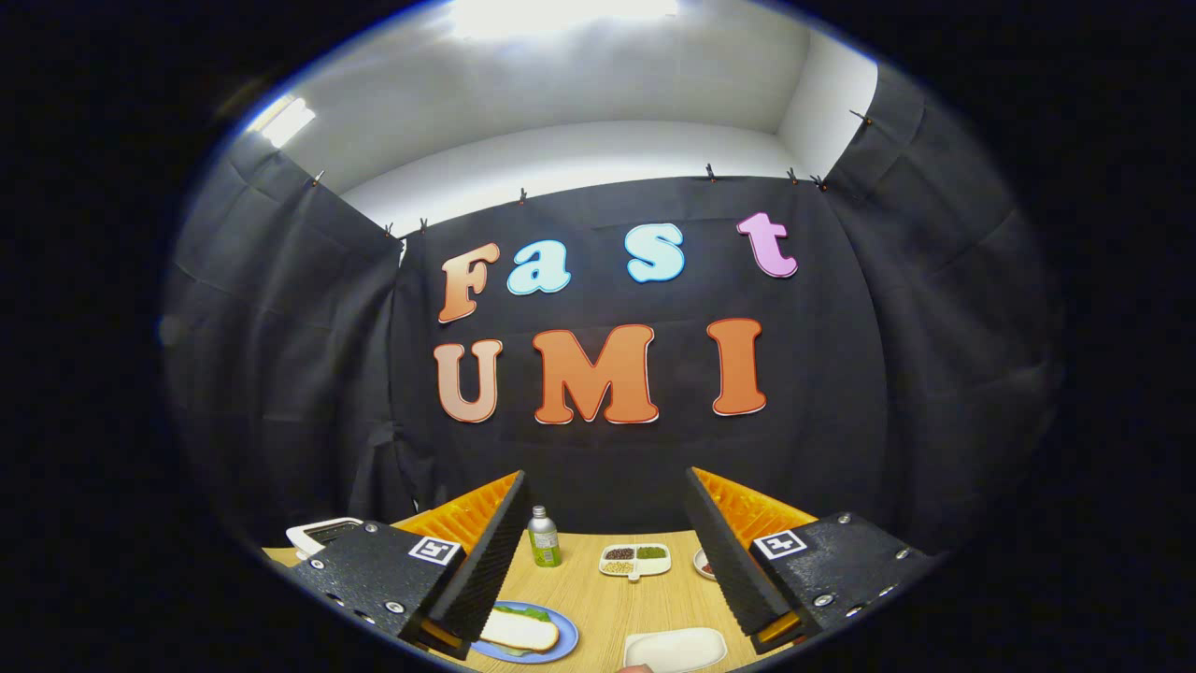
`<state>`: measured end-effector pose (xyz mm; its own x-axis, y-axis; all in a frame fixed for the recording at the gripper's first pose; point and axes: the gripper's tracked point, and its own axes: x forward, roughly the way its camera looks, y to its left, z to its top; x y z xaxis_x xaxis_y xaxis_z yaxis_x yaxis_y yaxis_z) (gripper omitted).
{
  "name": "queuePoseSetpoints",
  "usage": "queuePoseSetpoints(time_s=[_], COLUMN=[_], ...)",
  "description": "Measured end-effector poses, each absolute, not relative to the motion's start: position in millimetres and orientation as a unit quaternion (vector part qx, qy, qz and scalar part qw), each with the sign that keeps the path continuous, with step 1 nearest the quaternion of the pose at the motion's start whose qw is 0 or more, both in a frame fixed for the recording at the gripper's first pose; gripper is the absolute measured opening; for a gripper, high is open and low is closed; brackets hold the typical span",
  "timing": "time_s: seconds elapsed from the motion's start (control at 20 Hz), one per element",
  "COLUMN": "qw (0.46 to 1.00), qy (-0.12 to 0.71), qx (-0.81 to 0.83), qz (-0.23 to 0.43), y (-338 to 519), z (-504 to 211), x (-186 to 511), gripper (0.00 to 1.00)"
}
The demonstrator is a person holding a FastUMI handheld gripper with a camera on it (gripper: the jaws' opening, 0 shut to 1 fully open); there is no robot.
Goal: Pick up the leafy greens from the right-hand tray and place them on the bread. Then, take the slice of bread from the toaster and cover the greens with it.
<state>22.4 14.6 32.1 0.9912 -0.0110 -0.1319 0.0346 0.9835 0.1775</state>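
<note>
Fingers of the hand-held gripper (607,561) stand wide apart with nothing between them, up above the wooden counter (612,603). Just by the left finger sits a blue plate (551,645) with the bread (519,631) on top and the leafy greens (531,613) peeking out from under it, and a white tray (675,649) sits beside the plate. Farther off are a green bottle (543,537), a small dish with little sections (635,560) and the white toaster (318,533).
</note>
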Motion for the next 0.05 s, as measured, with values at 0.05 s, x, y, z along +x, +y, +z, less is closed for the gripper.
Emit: queuePoseSetpoints(time_s=[0.05], qw=[0.994], qy=[0.066], qx=[0.089], qz=[-0.01], y=[14.8], z=[32.0], x=[20.5], gripper=[0.98])
